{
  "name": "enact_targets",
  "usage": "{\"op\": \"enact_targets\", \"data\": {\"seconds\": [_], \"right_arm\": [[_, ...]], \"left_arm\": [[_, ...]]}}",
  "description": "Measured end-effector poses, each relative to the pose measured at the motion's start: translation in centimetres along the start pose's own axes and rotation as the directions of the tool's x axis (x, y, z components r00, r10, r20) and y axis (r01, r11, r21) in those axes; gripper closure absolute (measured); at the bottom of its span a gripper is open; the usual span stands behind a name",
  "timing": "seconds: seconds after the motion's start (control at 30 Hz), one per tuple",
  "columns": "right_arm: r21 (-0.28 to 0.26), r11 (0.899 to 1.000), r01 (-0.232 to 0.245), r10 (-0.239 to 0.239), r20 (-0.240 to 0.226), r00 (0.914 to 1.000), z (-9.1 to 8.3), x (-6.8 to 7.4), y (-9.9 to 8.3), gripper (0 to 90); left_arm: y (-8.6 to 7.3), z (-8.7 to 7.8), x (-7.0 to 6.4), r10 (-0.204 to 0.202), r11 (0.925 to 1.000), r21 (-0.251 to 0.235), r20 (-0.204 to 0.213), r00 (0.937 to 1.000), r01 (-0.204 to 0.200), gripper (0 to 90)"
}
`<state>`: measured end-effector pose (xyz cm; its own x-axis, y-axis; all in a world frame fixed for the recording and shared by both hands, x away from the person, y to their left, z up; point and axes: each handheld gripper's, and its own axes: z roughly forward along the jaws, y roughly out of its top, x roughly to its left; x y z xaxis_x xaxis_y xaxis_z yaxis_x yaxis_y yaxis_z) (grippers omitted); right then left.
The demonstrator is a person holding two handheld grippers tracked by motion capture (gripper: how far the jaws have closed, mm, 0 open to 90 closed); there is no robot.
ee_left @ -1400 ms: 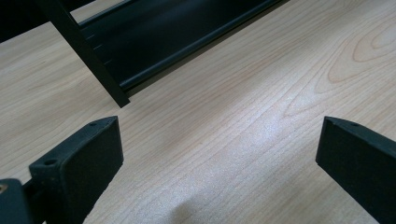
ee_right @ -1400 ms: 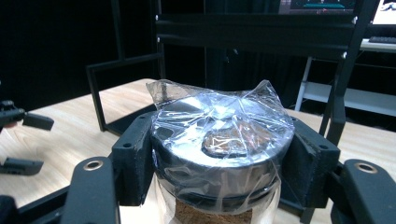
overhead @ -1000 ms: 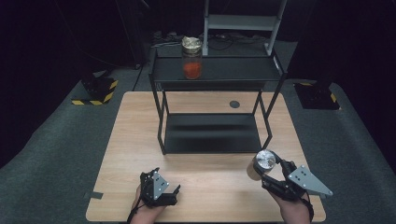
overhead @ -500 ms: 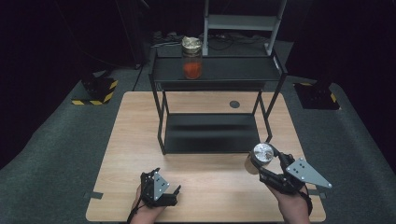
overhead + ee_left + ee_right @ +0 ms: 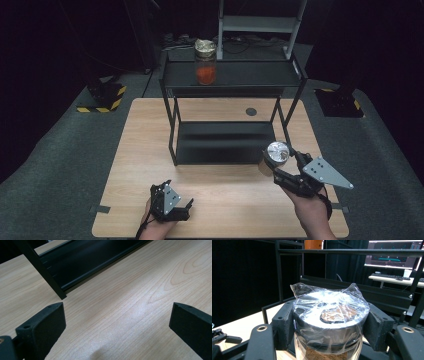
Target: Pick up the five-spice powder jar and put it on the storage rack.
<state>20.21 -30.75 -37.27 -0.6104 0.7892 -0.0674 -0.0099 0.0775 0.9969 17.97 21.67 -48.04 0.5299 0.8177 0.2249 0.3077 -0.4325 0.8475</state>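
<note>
One wooden table point(image 5: 220, 210) stands on dark grey floor; on it stands one black rack point(image 5: 231, 90) with two shelves, an upper and a lower, on thin legs; behind the rack rises one pale grey frame point(image 5: 260, 22); two yellow-and-black striped bases sit on the floor, one at the far left point(image 5: 100, 97) and one at the far right point(image 5: 340, 102).

Two jars are in sight. One jar point(image 5: 205, 62), with orange-red contents and a shiny top, stands upright on the upper shelf, toward its left half. The second jar point(image 5: 274, 157), brown inside, its grey lid wrapped in crinkled clear film point(image 5: 329, 307), is clamped between the jaws of the right gripper point(image 5: 287, 167); the gripper's own view shows both pads pressed against the lid's sides; the jar sits just off the rack's front right leg, above the table; whether it touches the wood I cannot tell.

The left gripper point(image 5: 170, 202) rests low near the table's front edge, left of centre; its jaws stand wide apart with bare wood between them.

One small dark disc point(image 5: 251, 111) lies on the table behind the lower shelf.
</note>
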Motion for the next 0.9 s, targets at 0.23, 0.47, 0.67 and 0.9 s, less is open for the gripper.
{"op": "enact_targets", "data": {"seconds": [0.23,0.47,0.67,0.9], "right_arm": [[-0.012,1.000,0.010,-0.009,0.003,0.9999,0.7,0.0,0.9,34.2],[-0.025,0.999,0.021,-0.021,0.008,0.9998,1.4,-0.1,2.1,34.1],[-0.045,0.999,0.016,-0.016,0.011,0.9998,1.7,-0.5,2.9,34.1],[-0.058,0.998,0.033,-0.031,0.021,0.9993,2.1,-0.7,3.9,34.1]], "left_arm": [[0.0,0.0,0.0,-0.001,1.0000,-0.002,0.002,1.0000,0.001,1.0],[-0.1,0.0,0.1,-0.006,1.0000,-0.004,0.004,1.0000,0.006,1.0],[-0.1,0.0,0.1,-0.006,1.0000,-0.005,0.004,1.0000,0.006,1.0],[-0.1,-0.1,0.2,-0.007,1.0000,-0.006,0.006,1.0000,0.007,1.0]]}}
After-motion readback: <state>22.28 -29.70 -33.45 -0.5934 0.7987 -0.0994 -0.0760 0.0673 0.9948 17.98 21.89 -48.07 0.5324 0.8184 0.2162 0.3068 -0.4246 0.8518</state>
